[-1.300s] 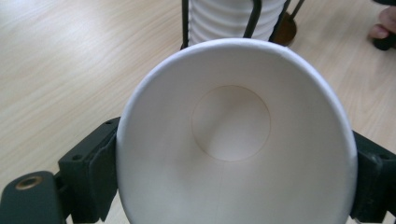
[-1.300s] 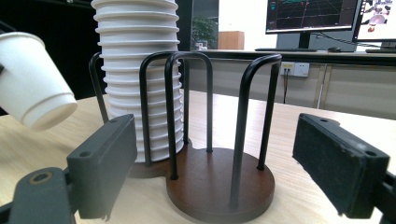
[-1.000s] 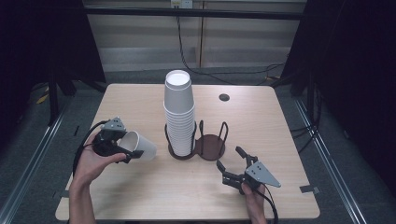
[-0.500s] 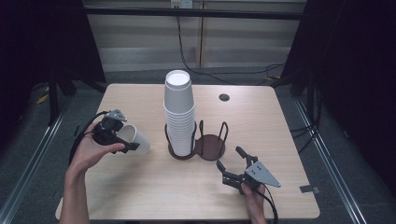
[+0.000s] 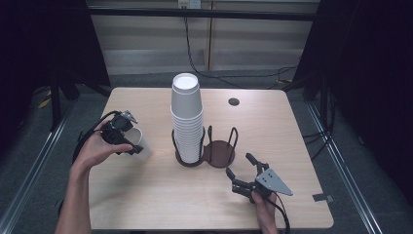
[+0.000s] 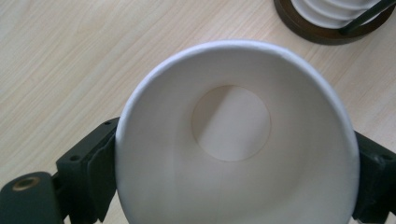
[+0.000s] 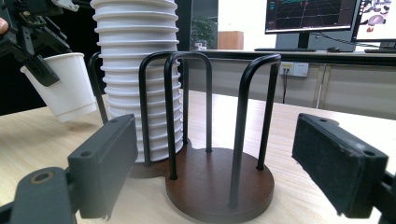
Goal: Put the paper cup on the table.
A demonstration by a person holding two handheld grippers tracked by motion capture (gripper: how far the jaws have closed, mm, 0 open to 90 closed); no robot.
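Left gripper (image 5: 127,141) clamps our paper cup (image 5: 141,144); right gripper (image 5: 241,173) gapes empty. We upright it over the holder's (image 5: 220,152) right bay.

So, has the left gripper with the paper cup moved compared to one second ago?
Yes. The left gripper with the paper cup has risen and gone farther up the table, away from the near edge, beside the cup stack.

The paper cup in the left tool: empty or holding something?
Empty. The left gripper view looks straight into the paper cup, showing only bare white walls and its round bottom. The left tool is clamped on its sides.
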